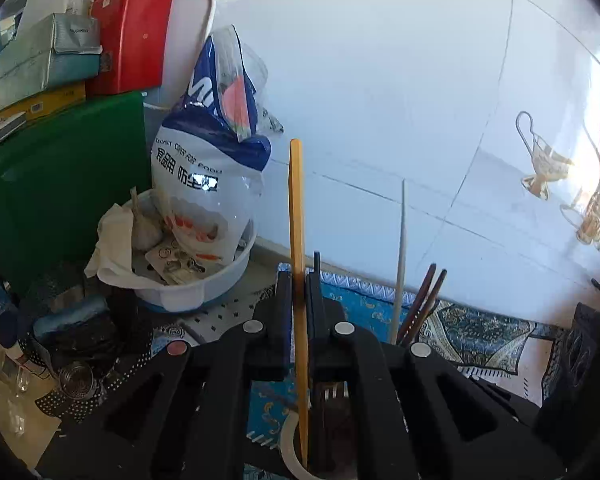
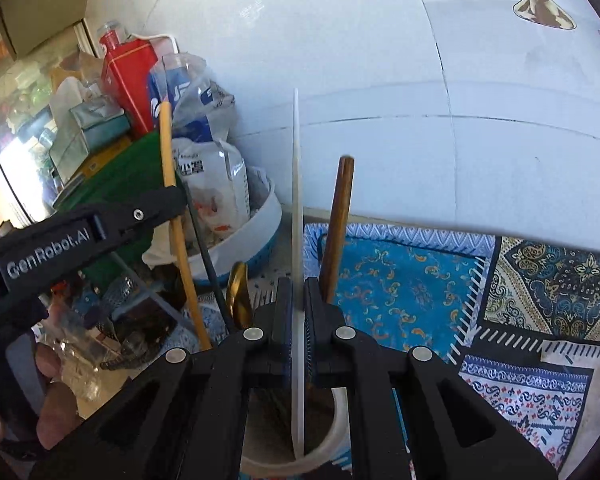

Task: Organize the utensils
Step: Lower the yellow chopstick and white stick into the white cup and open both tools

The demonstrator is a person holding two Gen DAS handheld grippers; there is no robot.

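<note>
The left gripper [image 1: 299, 280] is clamped on a yellow chopstick [image 1: 296, 208], which stands nearly upright between its pads; the stick's upper end rises well above the gripper and its lower end reaches down into the white cup [image 1: 288, 444] directly beneath. The right gripper [image 2: 298, 284] is closed tight on a white chopstick [image 2: 297, 184], also upright, its upper part standing high above the pads and its lower tip inside the same white cup [image 2: 340, 420], close to the rim nearest the camera. In the right wrist view a brown wooden chopstick [image 2: 340, 232] leans in the cup just to the right of the white one, apart from the pads, and a gold spoon [image 2: 236, 292] and a thin black stick [image 2: 208, 256] stand at the cup's left side. In the left wrist view the white chopstick [image 1: 400, 256] and a pair of dark brown chopsticks [image 1: 422, 304] show to the right of the cup. The cup sits on a surface covered with a blue patterned cloth [image 2: 412, 280]. Beyond the cup to the left, a white basin [image 1: 204, 284] holds a plastic bag [image 1: 208, 152], beside a green board [image 1: 60, 192].
</note>
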